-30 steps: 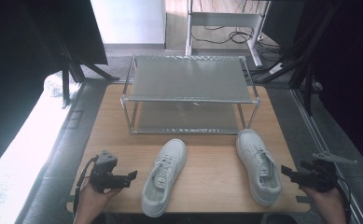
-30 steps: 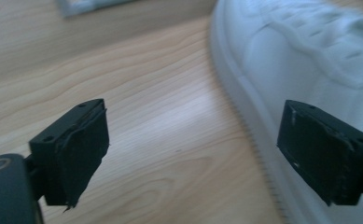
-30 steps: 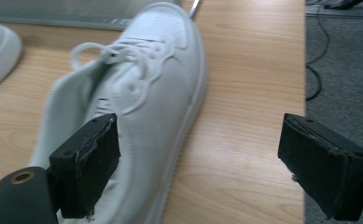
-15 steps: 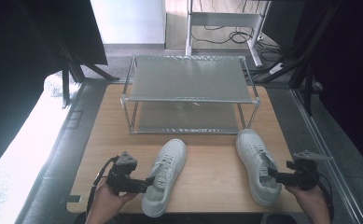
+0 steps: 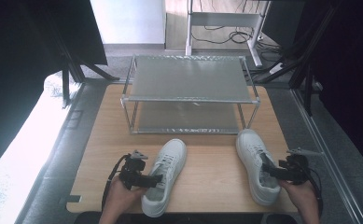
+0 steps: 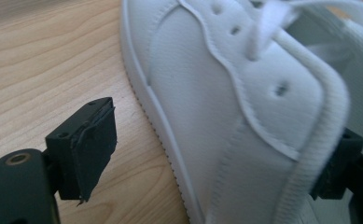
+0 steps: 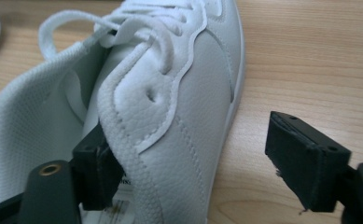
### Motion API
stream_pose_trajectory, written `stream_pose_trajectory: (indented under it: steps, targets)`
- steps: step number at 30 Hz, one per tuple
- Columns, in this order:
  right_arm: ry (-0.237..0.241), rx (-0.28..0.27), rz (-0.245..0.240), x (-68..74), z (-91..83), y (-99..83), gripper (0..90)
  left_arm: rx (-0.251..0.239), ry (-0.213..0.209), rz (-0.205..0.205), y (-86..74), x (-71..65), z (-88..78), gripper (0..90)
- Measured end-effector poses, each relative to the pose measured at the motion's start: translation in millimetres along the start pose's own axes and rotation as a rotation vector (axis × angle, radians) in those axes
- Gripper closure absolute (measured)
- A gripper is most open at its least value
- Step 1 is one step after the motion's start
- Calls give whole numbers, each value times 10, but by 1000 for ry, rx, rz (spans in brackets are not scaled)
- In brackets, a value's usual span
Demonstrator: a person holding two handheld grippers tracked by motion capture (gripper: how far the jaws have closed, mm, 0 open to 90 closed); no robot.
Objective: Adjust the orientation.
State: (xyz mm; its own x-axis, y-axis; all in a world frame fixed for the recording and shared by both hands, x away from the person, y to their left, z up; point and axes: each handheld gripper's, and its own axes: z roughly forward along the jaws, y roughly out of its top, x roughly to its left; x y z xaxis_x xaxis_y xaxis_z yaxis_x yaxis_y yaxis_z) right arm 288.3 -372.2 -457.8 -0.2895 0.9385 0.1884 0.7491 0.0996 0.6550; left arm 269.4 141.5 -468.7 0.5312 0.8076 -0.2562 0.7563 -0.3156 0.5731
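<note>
Now | left gripper (image 5: 157, 179) jaws spread astride left shoe (image 5: 166, 175) | right gripper (image 5: 268, 171) jaws spread, closing, astride right shoe (image 5: 256, 163)

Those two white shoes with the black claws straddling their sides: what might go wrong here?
Each gripper has one jaw inside a shoe's collar and one outside, not yet pressing. The left gripper on the left shoe and the right gripper on the right shoe would pinch only the soft side wall, so a shoe could sag or slip. The loose lace might snag on the shoe rack.
</note>
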Motion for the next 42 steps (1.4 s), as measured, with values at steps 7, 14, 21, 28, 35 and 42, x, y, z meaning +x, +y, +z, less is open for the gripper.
stream_pose_trajectory:
  steps: [7,14,21,28,35,42]
  targets:
    - [-11,17,12,2,53,70,397,-4,8,-19,28,-24,35,199]
    - [-15,37,-8,31,105,97,568,-15,-87,-68,-13,80,81,307]
    - [12,28,16,-20,85,75,641,-54,-174,-101,-57,184,50,427]
    - [33,27,16,-55,75,65,657,-81,-184,-163,-103,356,-15,444]
    - [29,37,1,-42,81,79,652,-26,-153,-102,-25,297,12,476]
    - [16,53,-9,-39,65,88,721,28,-62,-42,50,207,-1,579]
